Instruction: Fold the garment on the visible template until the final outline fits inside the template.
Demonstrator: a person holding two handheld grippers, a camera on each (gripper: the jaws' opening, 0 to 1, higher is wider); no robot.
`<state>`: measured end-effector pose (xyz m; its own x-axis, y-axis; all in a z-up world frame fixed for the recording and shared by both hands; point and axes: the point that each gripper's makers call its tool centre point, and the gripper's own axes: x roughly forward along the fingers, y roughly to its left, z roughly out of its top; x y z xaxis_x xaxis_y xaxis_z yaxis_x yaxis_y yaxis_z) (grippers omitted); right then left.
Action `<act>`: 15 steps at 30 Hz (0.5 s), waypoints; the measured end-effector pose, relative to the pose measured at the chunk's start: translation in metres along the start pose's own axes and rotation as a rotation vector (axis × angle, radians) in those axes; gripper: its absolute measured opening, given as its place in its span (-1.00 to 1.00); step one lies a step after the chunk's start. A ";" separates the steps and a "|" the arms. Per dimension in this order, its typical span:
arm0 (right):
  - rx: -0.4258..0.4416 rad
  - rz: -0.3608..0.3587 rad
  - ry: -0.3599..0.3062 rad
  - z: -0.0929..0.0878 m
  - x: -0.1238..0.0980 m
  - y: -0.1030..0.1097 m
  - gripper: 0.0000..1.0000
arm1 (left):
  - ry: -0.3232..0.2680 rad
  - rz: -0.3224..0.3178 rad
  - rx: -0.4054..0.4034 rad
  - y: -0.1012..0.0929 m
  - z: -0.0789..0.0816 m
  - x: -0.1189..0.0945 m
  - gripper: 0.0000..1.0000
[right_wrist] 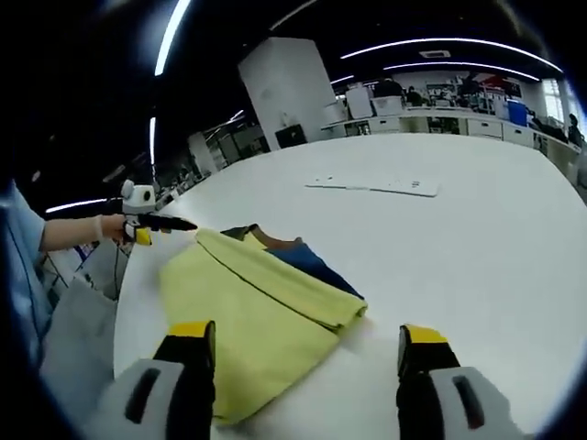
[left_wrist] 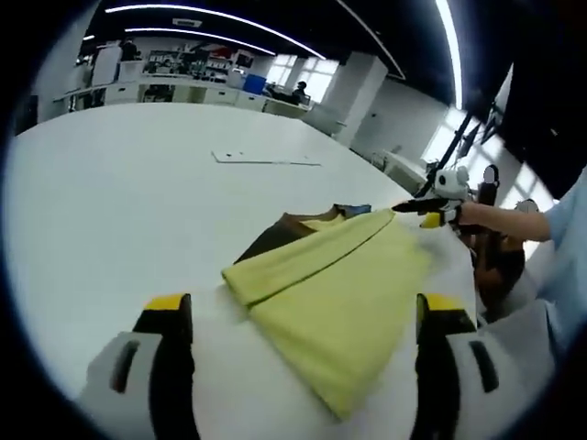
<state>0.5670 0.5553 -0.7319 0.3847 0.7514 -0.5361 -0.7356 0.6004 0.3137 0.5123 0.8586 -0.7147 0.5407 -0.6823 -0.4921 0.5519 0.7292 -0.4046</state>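
A yellow garment lies folded on the white table, with one long flap turned over along its edge. A dark brown and blue layer pokes out from under it. My left gripper is open, with the garment's near part lying between and beyond its yellow-tipped jaws. My right gripper is open too, over the cloth's near edge. Each gripper also shows in the other view, hand-held by the garment's far corner: the right gripper and the left gripper.
A flat white strip lies farther out on the table. The table's edge curves close behind the garment, with a person's light blue sleeve past it. Office desks and a white pillar stand at the back.
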 end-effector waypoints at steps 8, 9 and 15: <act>-0.004 0.031 0.013 -0.004 0.003 0.009 0.67 | 0.043 -0.034 0.004 -0.011 -0.012 0.002 0.98; -0.005 0.037 0.012 -0.005 0.004 0.011 0.67 | 0.043 -0.037 0.009 -0.013 -0.011 0.003 0.98; 0.008 0.065 0.017 -0.008 0.008 0.020 0.63 | 0.056 -0.064 -0.001 -0.019 -0.014 0.008 0.96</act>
<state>0.5516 0.5713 -0.7364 0.3267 0.7838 -0.5281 -0.7542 0.5529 0.3541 0.4970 0.8401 -0.7220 0.4677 -0.7235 -0.5077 0.5837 0.6841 -0.4373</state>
